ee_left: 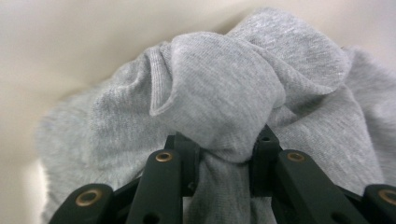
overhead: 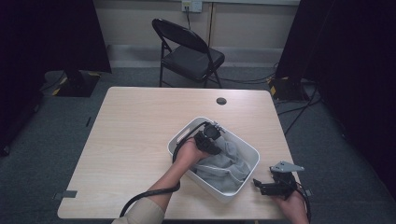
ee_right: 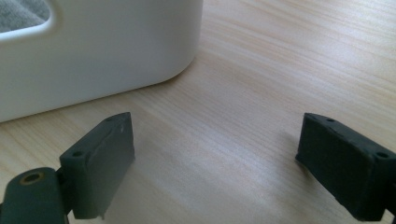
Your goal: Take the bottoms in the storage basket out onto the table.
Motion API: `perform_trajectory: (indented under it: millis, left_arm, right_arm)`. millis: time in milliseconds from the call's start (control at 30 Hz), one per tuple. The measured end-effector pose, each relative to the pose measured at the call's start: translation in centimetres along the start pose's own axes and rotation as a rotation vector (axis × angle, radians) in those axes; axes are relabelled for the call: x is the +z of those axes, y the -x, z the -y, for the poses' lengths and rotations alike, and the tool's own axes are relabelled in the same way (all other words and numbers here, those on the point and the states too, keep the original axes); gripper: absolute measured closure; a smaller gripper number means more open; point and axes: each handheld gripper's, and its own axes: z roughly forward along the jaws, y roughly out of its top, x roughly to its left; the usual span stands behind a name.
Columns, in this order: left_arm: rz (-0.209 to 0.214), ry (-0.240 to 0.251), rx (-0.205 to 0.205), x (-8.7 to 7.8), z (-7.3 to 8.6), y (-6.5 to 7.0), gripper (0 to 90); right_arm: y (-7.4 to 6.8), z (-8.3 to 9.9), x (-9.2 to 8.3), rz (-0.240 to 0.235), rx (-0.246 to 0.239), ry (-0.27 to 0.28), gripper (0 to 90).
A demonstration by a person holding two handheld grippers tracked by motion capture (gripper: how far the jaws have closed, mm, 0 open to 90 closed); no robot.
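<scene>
Pinching grey cloth (ee_left: 219, 98) in left gripper (ee_left: 227, 151) fingers to lift it from white bin (overhead: 184, 131) | right gripper (ee_right: 215, 163) fingers wide, waiting on surface (ee_right: 280, 70)

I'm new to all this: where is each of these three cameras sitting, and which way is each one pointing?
High view: fixed above the person's side, facing forward and down on the table; both forearms enter from the bottom, the left gripper in the white bin, the right gripper beside it.
Left gripper view: rides the left gripper, looking along its jaws, which pinch the grey cloth.
Right gripper view: rides the right gripper, looking low across the tabletop; jaws apart, nothing between.
Shared: white bin and grey cloth appear in high and right gripper views.
</scene>
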Motion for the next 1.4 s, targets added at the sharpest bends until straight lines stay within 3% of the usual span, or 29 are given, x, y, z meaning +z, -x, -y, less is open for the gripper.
perform_trajectory:
  millis: [100, 167, 500, 833, 1400]
  left_arm:
    - [-0.007, 0.030, 0.012, -1.0, -0.1, 0.1, 71.4]
    - [0.000, 0.062, -0.002, -1.8, -0.2, 0.1, 71.4]
    - [0.007, 0.075, -0.027, -4.3, -1.5, 0.2, 72.6]
    - [-0.006, 0.112, -0.048, -7.9, -2.8, 0.0, 72.8]
    - [-0.021, 0.149, -0.044, -13.0, -5.5, -0.1, 73.0]
  right_arm:
    - [0.0, 0.0, 0.0, 0.000, 0.000, 0.000, 10.3]
    - [0.0, 0.0, 0.0, 0.000, 0.000, 0.000, 10.3]
    - [0.0, 0.0, 0.0, 0.000, 0.000, 0.000, 10.3]
    - [0.0, 0.0, 0.0, 0.001, 0.001, 0.000, 10.3]
    - [0.0, 0.0, 0.0, 0.004, 0.002, 0.001, 10.3]
